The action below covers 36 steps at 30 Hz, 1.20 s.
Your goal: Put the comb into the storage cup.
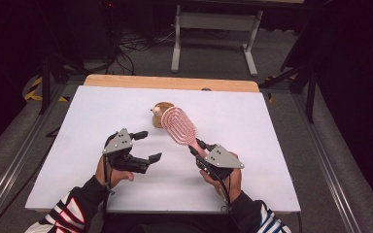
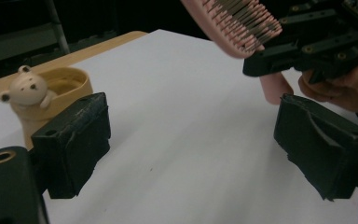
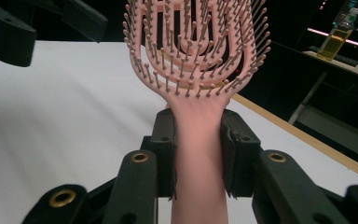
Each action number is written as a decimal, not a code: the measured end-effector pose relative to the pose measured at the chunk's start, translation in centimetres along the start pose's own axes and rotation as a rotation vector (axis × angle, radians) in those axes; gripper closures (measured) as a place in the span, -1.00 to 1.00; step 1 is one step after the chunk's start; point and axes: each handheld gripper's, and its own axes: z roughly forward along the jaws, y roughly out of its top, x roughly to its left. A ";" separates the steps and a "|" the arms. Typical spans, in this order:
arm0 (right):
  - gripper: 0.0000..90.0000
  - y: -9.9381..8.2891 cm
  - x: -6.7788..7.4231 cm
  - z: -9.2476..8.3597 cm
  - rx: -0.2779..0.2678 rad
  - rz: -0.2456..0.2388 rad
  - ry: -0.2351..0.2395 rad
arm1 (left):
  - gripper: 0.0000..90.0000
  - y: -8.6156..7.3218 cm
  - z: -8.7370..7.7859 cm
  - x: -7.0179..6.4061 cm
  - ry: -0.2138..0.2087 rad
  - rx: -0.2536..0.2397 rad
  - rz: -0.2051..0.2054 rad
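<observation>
Right tongs (image 1: pixel 197 147) clamped on the handle of a pink brush (image 1: pixel 178 125); in the right gripper view the handle (image 3: pixel 198 154) sits squeezed between both jaws, bristled head (image 3: pixel 196 44) rising above them. Brush is lifted off the white tabletop (image 1: pixel 252 145), its head slanting toward a tan cup (image 1: pixel 159 114) and partly overlapping the cup in the high view.

Cup stands upright on the tabletop, on the far side of the brush head. A small bear figure (image 2: pixel 27 87) rests at its rim, seen in the left gripper view.

Left tongs (image 1: pixel 147 145) spread wide, nothing between the jaws. They sit near the cup on its near-left side, pointed across toward the brush. From the left gripper view, bare tabletop shows between the two jaws, cup beyond the left jaw, brush bristles (image 2: pixel 238 21) and the right hand (image 2: pixel 342 91) beyond the right jaw.

Striped sleeves (image 1: pixel 73 211) enter at the near edge, well short of the cup.
</observation>
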 end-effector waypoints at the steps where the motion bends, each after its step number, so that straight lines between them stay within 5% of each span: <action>1: 0.55 0.0 0.1 0.0 -0.001 0.000 -0.001 | -0.69 0.2 0.3 -0.1 -0.008 -0.006 -0.011; 14: 0.55 -0.2 1.0 0.4 0.013 -0.028 0.000 | -0.46 1.8 3.4 -0.8 -0.019 -0.072 -0.105; 26: 0.55 -0.3 1.9 0.8 0.020 -0.071 -0.008 | -0.26 2.2 4.2 -1.1 -0.020 -0.121 -0.134; 36: 0.55 -0.4 2.1 1.0 0.029 -0.076 -0.029 | 0.19 2.6 3.9 -1.1 -0.061 -0.174 -0.134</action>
